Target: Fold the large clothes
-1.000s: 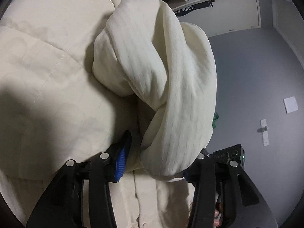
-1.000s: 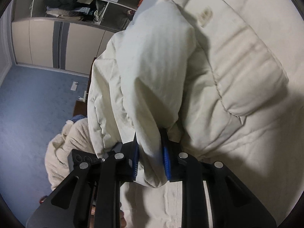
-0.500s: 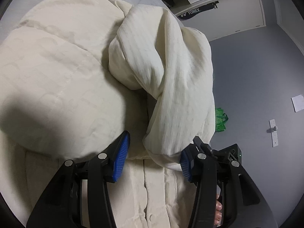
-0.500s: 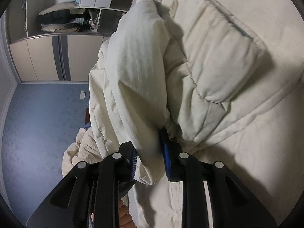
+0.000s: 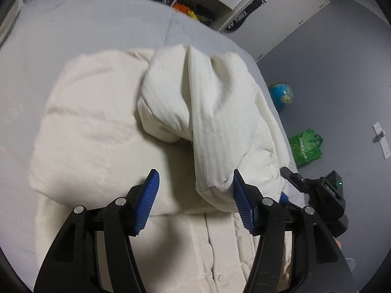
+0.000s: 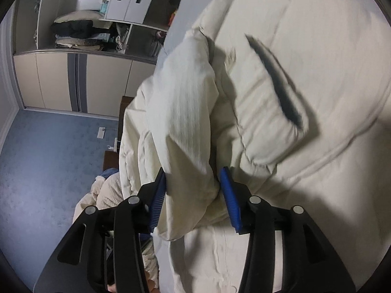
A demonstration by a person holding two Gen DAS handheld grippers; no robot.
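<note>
A large cream padded coat [image 5: 102, 127] lies folded on a grey bed [image 5: 85, 29]. One sleeve [image 5: 210, 122] lies bent across its right side, the cuff end by my left gripper. My left gripper [image 5: 195, 195] is open and empty, with the cuff touching its right pad. In the right wrist view the same sleeve [image 6: 185, 127] runs down between the blue pads of my right gripper [image 6: 194, 195]. Its jaws stand apart with the cuff loose between them. The coat's body [image 6: 305, 97] fills the right side of that view.
The bed's right edge drops to a grey-blue floor with a globe [image 5: 281, 95] and a green bag [image 5: 305, 146]. Wardrobes and shelves [image 6: 73, 48] stand beyond the bed. A cream fleece heap [image 6: 102, 195] lies on the floor left of the right gripper.
Both grippers have pulled back from the coat. The right gripper, shut on the sleeve cuff before, has opened. The left gripper stayed open and the sleeve has settled onto the coat.
</note>
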